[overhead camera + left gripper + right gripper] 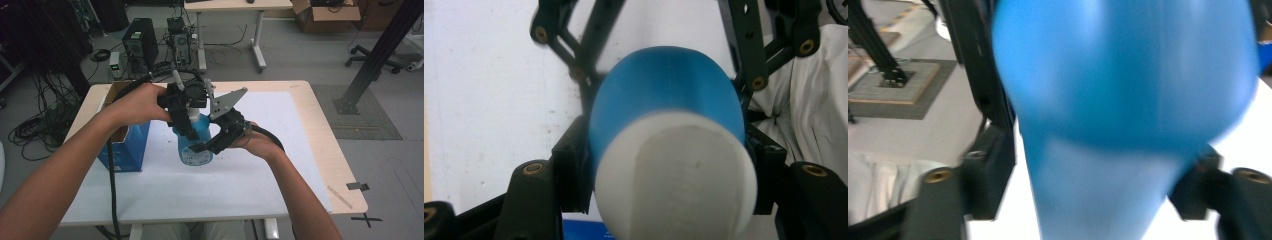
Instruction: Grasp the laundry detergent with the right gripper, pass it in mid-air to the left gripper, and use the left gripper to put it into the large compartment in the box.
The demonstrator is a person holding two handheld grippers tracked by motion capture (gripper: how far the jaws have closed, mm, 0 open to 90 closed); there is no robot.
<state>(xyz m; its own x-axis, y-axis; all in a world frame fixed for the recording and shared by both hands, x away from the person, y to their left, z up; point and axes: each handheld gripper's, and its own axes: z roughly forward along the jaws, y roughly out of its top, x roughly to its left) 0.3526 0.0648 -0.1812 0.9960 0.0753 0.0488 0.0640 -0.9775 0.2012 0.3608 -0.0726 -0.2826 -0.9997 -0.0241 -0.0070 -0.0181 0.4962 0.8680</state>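
Two claws gripping one blue bottle

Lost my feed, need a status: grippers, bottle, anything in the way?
Left gripper and right gripper both clamped on the blue bottle. Bottle upright over white mat. Blue box beside it, not blocking.

A white sheet covers most of the wooden tabletop. A blue box with an open top stands near the left edge. A small dark tape piece lies by the near right corner. On the floor beyond the far edge stand a black computer tower and a second table (only partly seen). Loose cables lie at the left. A cardboard box, a chair base and a slanted black post are at the far right.
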